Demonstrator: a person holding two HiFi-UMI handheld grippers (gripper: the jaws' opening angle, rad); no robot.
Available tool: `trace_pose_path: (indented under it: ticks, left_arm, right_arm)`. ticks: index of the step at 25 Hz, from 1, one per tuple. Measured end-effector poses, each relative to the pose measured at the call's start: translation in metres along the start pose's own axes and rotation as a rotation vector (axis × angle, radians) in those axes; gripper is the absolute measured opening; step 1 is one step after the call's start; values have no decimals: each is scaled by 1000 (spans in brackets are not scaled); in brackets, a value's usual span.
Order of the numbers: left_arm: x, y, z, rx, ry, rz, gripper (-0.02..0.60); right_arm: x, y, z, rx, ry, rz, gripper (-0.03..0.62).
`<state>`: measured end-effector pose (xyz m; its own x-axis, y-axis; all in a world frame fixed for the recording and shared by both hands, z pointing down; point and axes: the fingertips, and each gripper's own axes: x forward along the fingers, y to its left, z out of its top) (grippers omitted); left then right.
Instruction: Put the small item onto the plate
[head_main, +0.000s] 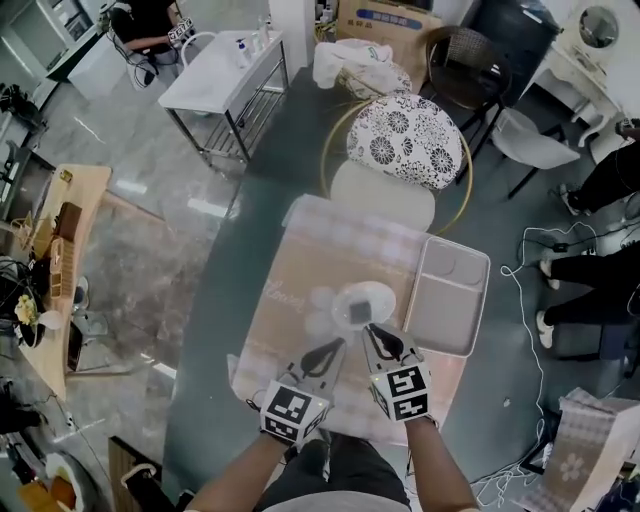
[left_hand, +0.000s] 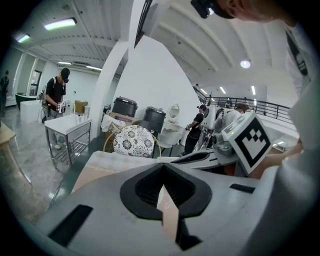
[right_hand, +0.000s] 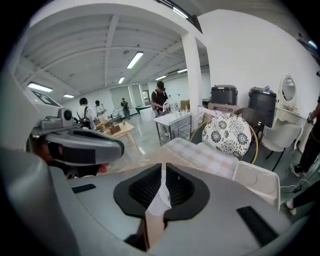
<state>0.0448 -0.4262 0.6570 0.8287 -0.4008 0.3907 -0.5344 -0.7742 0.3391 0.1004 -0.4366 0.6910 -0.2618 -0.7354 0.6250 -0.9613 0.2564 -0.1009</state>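
Observation:
In the head view a white plate (head_main: 384, 293) sits on the checked tablecloth (head_main: 300, 270), and a small grey item (head_main: 358, 312) rests in its middle. My right gripper (head_main: 371, 331) points at the plate's near rim, just short of the item; its jaws stand together with only a thin slit and nothing pinched (right_hand: 163, 166). To its left, over the cloth, my left gripper (head_main: 334, 347) also has its jaw tips together and holds nothing (left_hand: 163, 168). The right gripper's marker cube (left_hand: 250, 142) shows at the right of the left gripper view.
A white rectangular tray (head_main: 441, 312) lies right of the plate. A chair with a flowered cushion (head_main: 405, 140) stands at the table's far end. A metal table (head_main: 222, 70) and people stand farther off; cables (head_main: 520, 270) run over the floor at the right.

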Motion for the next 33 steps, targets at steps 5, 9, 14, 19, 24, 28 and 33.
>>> trace_pose_path:
  ticks: [5,9,14,19,24,28,33]
  left_arm:
    - [-34,-30,26,10,-28,-7,5]
    - [-60,-57,51,33,-80,-38,5]
    - [-89,-82,74,76,-124,-55,5]
    - [-126,-104,89,111,-162,-52,5]
    - [-156,-122,109,153,-239,-53,5]
    - [-172,-126,116,168,-267,-50,5]
    - [-188,-131,119,166,-276,-50,5]
  right_arm:
    - [-49,20,34,1,-124,-22,30]
    - [-88,32,58,-13,-201,-57,17]
    - [-126,51,83,-36,-277,-81,15]
    - [-166,77,93,-77,-331,-115,15]
    - [-195,95,107,-125,-391,-151,15]
    - [-205,113,113,-140,-411,-139,15]
    - [-218,131,112,-98,-421,-114,15]
